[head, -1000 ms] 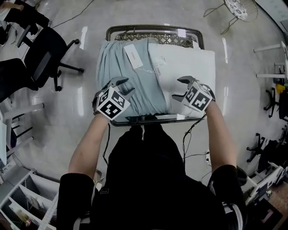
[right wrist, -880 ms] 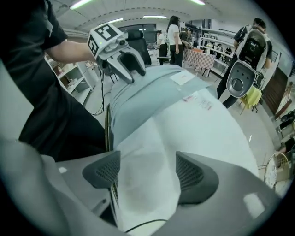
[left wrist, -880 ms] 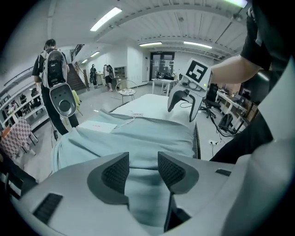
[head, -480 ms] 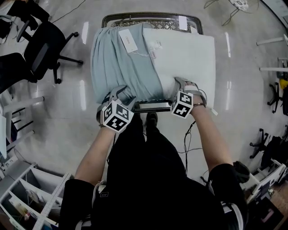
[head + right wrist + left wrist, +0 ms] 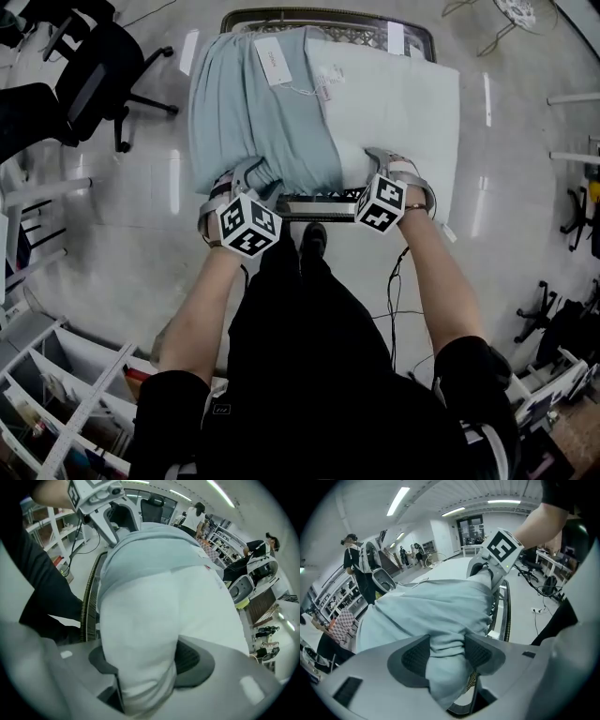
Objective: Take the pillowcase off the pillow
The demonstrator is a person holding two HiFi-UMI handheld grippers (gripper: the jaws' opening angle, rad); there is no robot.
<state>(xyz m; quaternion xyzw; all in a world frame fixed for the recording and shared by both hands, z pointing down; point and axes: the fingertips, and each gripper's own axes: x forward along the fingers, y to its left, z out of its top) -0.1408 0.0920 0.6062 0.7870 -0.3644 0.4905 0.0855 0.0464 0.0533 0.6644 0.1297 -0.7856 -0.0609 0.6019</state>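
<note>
One white pillow [image 5: 403, 103], one pale blue pillowcase [image 5: 253, 122] half on, one table [image 5: 319, 202]

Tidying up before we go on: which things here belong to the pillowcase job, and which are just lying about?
Job: pillowcase; pillow; left tool, jaws just opened wider, pillowcase between them; right tool, jaws just closing, pillow between them; table underneath.
Lying about: office chair; shelving.
</note>
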